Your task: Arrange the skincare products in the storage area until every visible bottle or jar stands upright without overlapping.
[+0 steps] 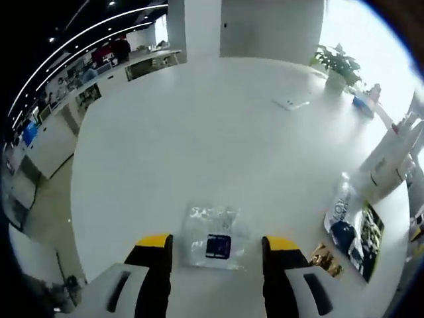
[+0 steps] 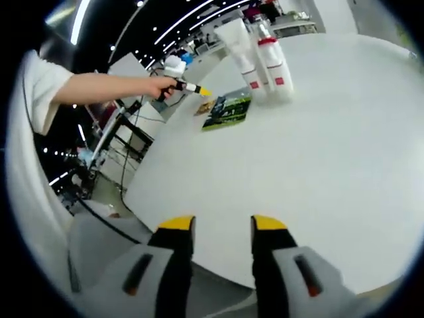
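The left tool (image 1: 216,255) hangs with jaws apart around a flat clear sachet (image 1: 213,237) near the bench (image 1: 199,132) edge; it could slide off if nudged. The right tool (image 2: 222,228), also apart and empty, sits well apart from what look like two upright white bottles (image 2: 265,63) at the far edge, which may topple

Your left gripper (image 1: 217,246) and right gripper (image 2: 222,228) each have two black jaws capped with yellow tips, rising from pale grey housings with dark slots. Beside the right gripper, your short white sleeve (image 2: 41,89) ends above the elbow.
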`<state>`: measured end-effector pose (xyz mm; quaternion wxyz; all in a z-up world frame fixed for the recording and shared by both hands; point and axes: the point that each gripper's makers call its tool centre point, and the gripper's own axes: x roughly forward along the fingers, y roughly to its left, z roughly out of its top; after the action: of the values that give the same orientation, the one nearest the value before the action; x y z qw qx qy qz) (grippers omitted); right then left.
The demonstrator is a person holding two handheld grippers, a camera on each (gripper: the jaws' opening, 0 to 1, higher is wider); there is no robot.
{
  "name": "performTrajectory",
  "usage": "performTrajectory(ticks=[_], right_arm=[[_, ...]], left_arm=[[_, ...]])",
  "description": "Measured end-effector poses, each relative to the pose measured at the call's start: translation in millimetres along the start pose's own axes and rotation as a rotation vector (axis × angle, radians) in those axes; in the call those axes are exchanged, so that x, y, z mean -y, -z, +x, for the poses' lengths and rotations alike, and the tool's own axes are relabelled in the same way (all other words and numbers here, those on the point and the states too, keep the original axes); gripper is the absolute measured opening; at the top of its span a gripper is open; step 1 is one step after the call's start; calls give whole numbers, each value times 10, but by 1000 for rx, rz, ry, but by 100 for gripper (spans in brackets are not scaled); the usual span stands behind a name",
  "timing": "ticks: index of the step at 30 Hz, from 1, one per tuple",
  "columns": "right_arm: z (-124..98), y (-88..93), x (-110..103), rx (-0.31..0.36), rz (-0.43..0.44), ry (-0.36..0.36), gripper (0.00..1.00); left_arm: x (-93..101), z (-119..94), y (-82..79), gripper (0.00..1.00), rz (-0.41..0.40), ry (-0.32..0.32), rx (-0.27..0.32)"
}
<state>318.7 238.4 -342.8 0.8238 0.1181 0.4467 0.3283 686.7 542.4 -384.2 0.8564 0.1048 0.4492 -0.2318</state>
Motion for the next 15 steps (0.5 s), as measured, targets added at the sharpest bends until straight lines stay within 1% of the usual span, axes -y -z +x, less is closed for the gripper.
performTrajectory(ticks=[6, 9, 10, 13, 15], right_arm=[[-9, 8, 7, -2, 2, 3, 35], [-9, 14, 3, -3, -6, 4, 35], [-8, 15, 1, -4, -7, 4, 35], [-12, 22, -13, -7, -13, 5, 35], [-16, 30, -26, -10, -16, 2, 35]], left_arm=[[0, 1, -24, 50, -10, -4, 21], [-7, -8, -13, 43, -16, -6, 55], [-15, -11, -10, 42, -25, -12, 62], [14, -14, -9, 41, -25, -12, 64], [25, -18, 3, 41, -17, -2, 51]])
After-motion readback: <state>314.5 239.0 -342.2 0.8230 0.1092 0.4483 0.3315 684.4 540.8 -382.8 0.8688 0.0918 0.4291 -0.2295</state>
